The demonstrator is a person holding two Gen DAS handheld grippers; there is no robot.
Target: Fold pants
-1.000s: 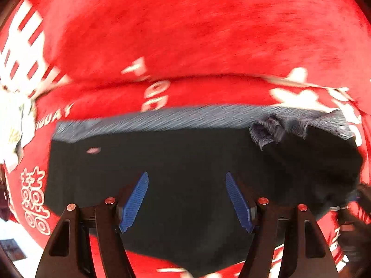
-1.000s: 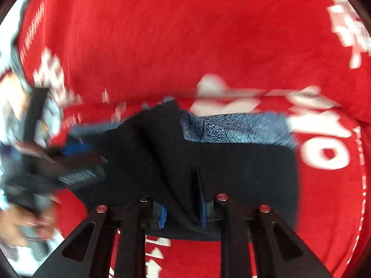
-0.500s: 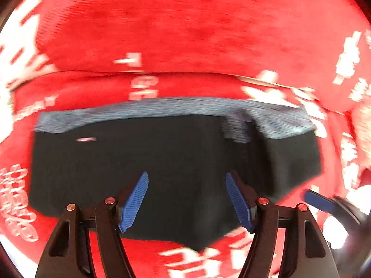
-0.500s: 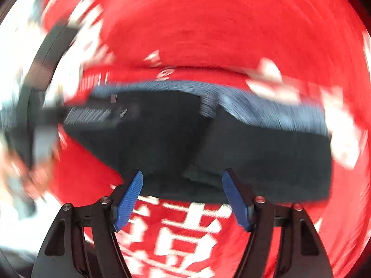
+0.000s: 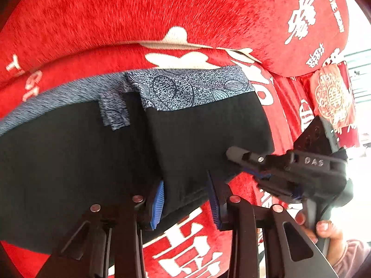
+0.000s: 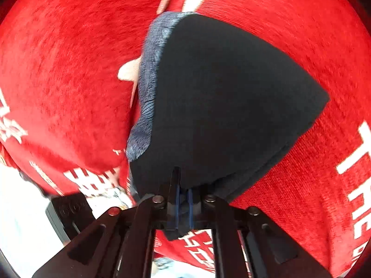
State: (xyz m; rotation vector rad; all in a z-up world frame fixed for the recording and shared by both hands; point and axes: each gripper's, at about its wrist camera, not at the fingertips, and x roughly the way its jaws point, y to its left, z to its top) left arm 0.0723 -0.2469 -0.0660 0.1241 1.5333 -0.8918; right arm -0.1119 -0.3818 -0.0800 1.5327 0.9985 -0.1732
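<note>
Red plush cover (image 5: 129, 23) with white lettering spreads beneath and beyond the gripper. Red cushion (image 5: 308, 30) lies far right of it; a red-and-gold embroidered piece (image 5: 334, 97) hangs just below.

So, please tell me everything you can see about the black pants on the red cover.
The black pants are soft, matte fabric with a blue-grey patterned waistband along the far edge. They lie folded in layers on the red cover with white lettering. The left hand-held gripper has just been closing and pinches a near fold between its blue pads. The right hand-held gripper has just closed too and is shut on the pants' edge at their right side.
</note>
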